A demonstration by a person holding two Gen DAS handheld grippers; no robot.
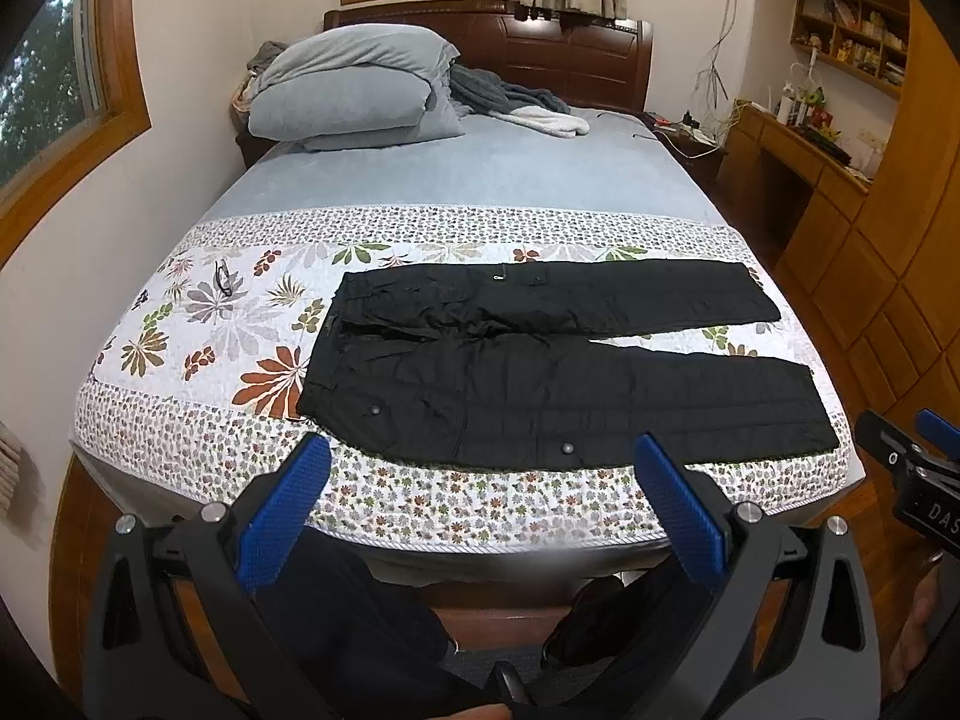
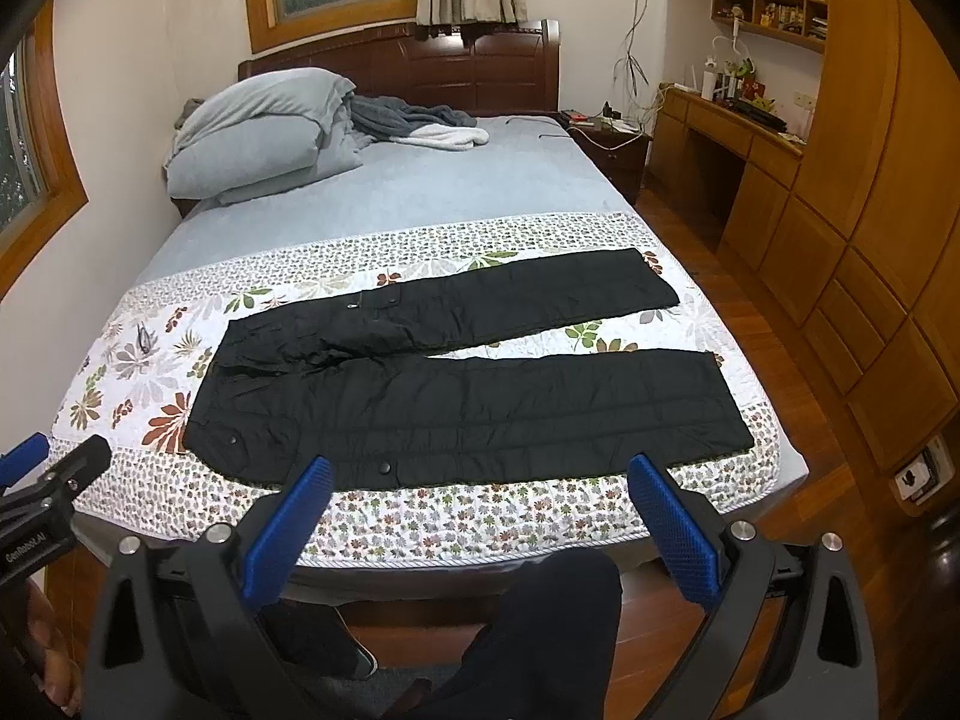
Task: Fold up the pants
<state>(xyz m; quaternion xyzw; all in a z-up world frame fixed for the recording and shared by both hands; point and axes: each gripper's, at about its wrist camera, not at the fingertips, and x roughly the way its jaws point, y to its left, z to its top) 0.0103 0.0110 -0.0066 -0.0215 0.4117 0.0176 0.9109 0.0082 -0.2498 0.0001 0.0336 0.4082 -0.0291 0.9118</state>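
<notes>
Black pants (image 1: 540, 360) lie spread flat on the floral quilt (image 1: 198, 324) at the near end of the bed (image 1: 480, 174). Waistband to the left, both legs running right. The far leg angles away from the near leg, so a wedge of quilt shows between them toward the cuffs. No fold made yet; task at its start, by my judgement.

Left claw (image 1: 480, 492): blue pads spread wide, nothing between them, held above the near bed edge, short of the fabric. Right claw (image 2: 480, 498): likewise spread wide and empty, hovering over the near edge, clear of the pants. Each claw shows at the margin of the other's view, so they are side by side.

A pair of glasses (image 1: 223, 277) sits on the quilt left of the waistband, well apart from it. Folded grey bedding (image 1: 354, 90) is piled at the far end, by the headboard.

Risks from here:
- The fabric looks quilted and slick; a shallow pinch at the hem may take only the top layer, or slip, and the leg would sag in mid-carry.
- The legs are splayed; bringing one over the other without matching cuffs and waist would give a skewed fold.
- The near leg lies close to the bed edge; a drag toward the person may pull it off.
- The claw could also catch the quilt together with the pants.
</notes>
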